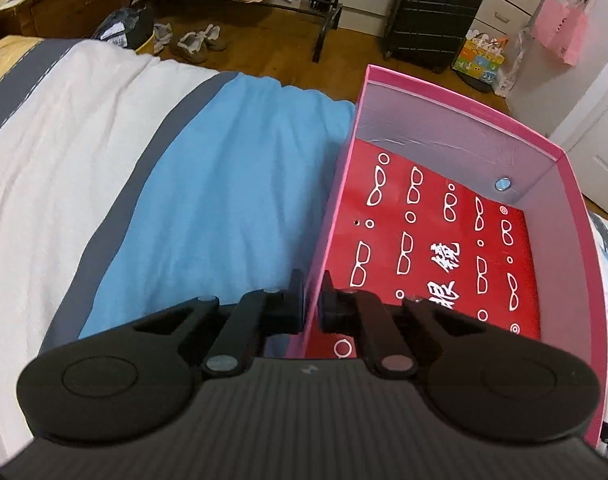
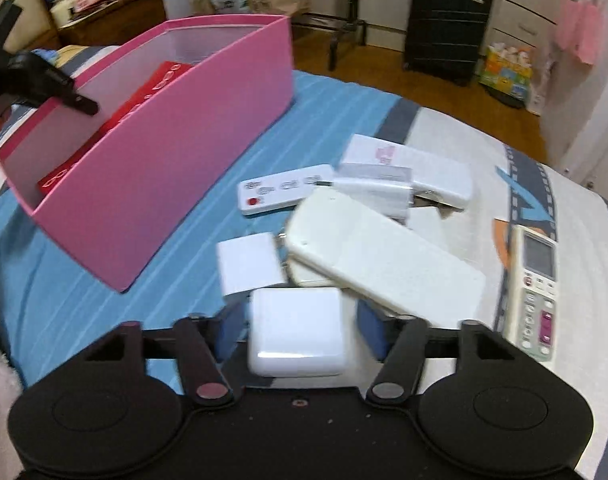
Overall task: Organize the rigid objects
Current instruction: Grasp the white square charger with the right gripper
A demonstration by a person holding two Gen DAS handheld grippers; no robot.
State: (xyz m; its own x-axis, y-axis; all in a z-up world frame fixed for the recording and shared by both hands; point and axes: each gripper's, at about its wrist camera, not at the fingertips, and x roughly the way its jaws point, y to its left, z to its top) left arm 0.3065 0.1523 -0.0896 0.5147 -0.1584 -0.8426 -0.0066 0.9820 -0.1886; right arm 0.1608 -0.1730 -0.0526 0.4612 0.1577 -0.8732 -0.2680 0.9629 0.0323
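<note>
A pink box (image 1: 576,216) stands on the bed with a red glasses-print case (image 1: 444,248) lying in it. My left gripper (image 1: 312,300) is shut on the box's near left wall (image 1: 320,248); it also shows in the right wrist view (image 2: 83,106). The box appears there too (image 2: 175,160). My right gripper (image 2: 297,330) is open around a white square charger (image 2: 297,334), its blue pads (image 2: 372,330) a little off its sides. Beyond lie a large cream remote (image 2: 384,256), a small white remote (image 2: 285,188), white adapters (image 2: 249,262) and a white stapler-like item (image 2: 416,176).
A grey air-conditioner remote (image 2: 538,292) lies at the right on the patterned sheet. The blue and white bedcover (image 1: 207,184) spreads left of the box. A black suitcase (image 1: 432,16), shoes (image 1: 199,40) and bags stand on the wooden floor beyond the bed.
</note>
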